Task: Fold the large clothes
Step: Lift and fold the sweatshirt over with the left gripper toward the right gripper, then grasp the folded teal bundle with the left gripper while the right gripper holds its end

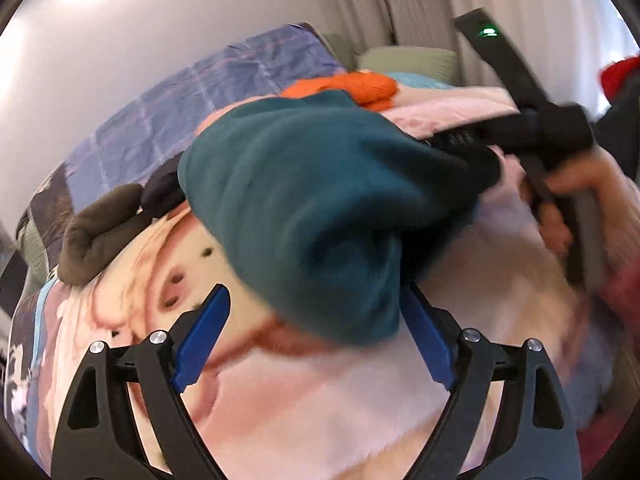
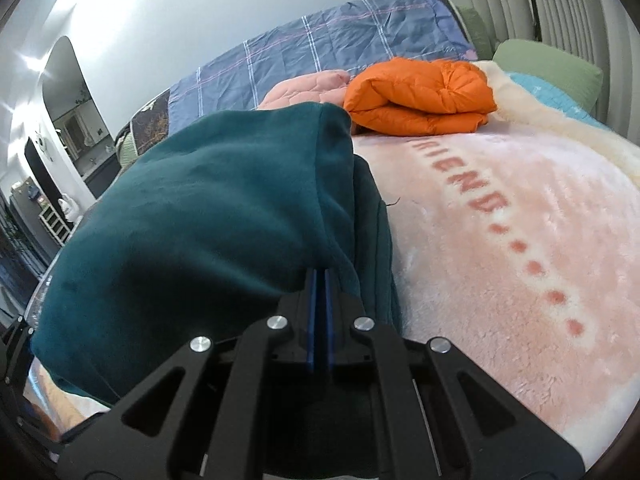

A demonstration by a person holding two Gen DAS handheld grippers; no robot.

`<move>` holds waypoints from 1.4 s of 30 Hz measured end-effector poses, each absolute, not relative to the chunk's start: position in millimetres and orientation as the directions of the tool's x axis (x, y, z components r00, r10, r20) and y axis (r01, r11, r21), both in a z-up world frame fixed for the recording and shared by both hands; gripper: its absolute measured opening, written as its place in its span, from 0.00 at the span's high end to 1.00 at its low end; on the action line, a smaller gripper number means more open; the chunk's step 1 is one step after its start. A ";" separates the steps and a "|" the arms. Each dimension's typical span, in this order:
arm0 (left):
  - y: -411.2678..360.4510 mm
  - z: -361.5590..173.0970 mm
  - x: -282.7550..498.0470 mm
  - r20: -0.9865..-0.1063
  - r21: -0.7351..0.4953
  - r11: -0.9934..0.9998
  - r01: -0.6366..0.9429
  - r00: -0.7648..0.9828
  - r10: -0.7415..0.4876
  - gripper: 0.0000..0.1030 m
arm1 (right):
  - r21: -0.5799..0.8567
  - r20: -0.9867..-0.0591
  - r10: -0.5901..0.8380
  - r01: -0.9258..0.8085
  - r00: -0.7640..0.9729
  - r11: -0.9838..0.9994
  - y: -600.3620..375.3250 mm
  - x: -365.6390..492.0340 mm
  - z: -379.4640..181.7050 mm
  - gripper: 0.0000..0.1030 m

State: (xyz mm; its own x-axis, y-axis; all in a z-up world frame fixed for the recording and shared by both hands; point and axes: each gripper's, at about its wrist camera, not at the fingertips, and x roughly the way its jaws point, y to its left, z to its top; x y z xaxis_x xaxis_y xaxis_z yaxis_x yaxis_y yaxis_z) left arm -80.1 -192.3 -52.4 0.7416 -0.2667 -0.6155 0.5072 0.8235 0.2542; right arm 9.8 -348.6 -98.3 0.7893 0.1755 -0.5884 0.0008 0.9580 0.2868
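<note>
A dark teal fleece garment (image 1: 312,200) hangs bunched above the pink plush blanket (image 1: 320,408) on the bed. My left gripper (image 1: 316,300) is open, its blue fingers (image 1: 204,336) wide apart, with the garment's lower fold hanging between them. My right gripper (image 2: 320,280) is shut on the teal garment (image 2: 200,216), pinching an edge between its blue pads. The right gripper (image 1: 480,144) also shows in the left wrist view, holding the garment's far end, with the person's hand (image 1: 568,196) behind it.
A folded orange puffy item (image 2: 420,96) lies on the far part of the pink blanket (image 2: 500,240). A brown cloth (image 1: 100,232) lies at the blanket's left edge. A blue checked quilt (image 2: 340,44), a green pillow (image 2: 548,64) and curtains are at the back.
</note>
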 end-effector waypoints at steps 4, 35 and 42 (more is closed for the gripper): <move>-217.6 -63.8 -58.0 -0.553 0.367 0.846 0.387 0.822 -0.137 0.09 | 0.198 -0.583 0.096 0.027 0.807 0.980 -335.9 7.3 -100.4 0.98; -160.3 39.3 -10.0 -0.551 0.084 0.801 0.592 0.697 -0.458 0.47 | 0.190 -0.571 0.099 0.014 0.815 0.982 -328.9 3.4 -106.8 0.98; -174.1 -13.1 54.7 -0.659 0.040 0.820 0.571 0.632 -0.408 0.36 | 0.221 -0.583 0.121 0.013 0.803 0.975 -333.7 5.6 -105.8 0.98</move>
State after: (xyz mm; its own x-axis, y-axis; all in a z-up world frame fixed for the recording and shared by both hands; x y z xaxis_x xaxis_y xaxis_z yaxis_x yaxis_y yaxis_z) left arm 54.7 -174.1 -13.1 0.6323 -0.4081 -0.6586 0.5712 0.8198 0.0404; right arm 5.6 -333.7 -105.8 0.8031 0.1214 -0.5833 0.0129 0.9752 0.2208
